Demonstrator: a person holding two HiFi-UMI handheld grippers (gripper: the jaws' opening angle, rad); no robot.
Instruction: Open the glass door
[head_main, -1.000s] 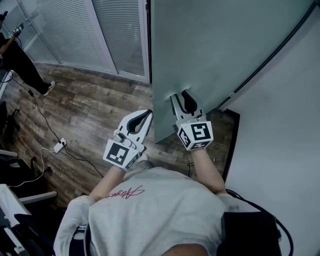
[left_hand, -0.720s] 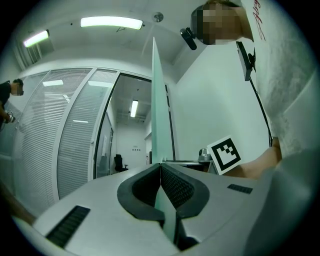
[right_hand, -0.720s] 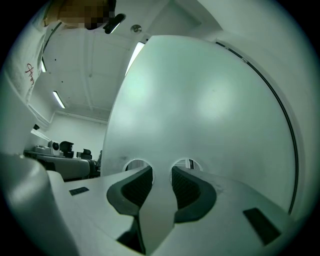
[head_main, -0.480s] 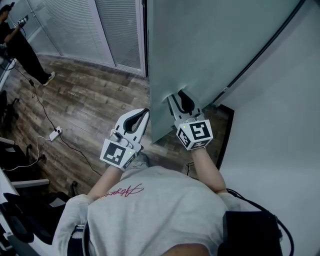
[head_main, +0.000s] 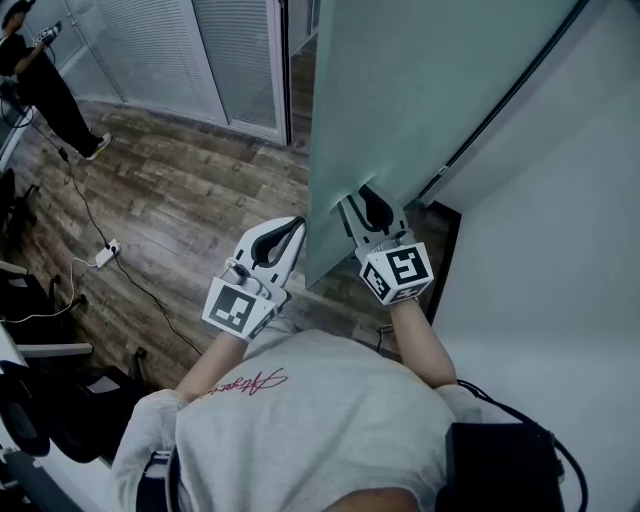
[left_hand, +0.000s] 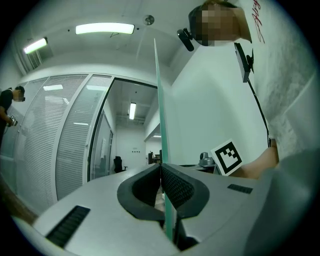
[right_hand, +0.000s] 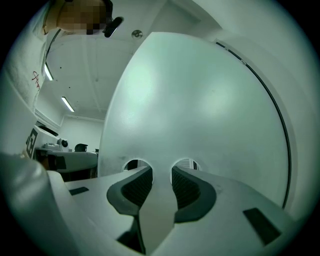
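Observation:
The frosted glass door (head_main: 420, 90) stands ajar, its free edge running down the middle of the head view. My left gripper (head_main: 297, 226) is at that edge. In the left gripper view the thin green door edge (left_hand: 159, 100) runs down between the pads, and the left gripper (left_hand: 161, 167) is shut on it. My right gripper (head_main: 362, 195) is on the door's near face. There its jaws stand slightly apart, and the right gripper (right_hand: 161, 172) meets the pale door (right_hand: 200, 100) with nothing held; two round holes show just beyond the tips.
A white wall (head_main: 560, 250) stands close on the right. Glass partitions with blinds (head_main: 150, 50) line the far side of the wood floor (head_main: 180, 220). A person (head_main: 40, 80) stands at the top left; a cable with a power strip (head_main: 103, 255) crosses the floor. Office chairs (head_main: 40, 400) sit at the lower left.
The door's edge has swung a little to the right and a gap to the corridor now shows beside the frame. Both grippers have stayed with the door.

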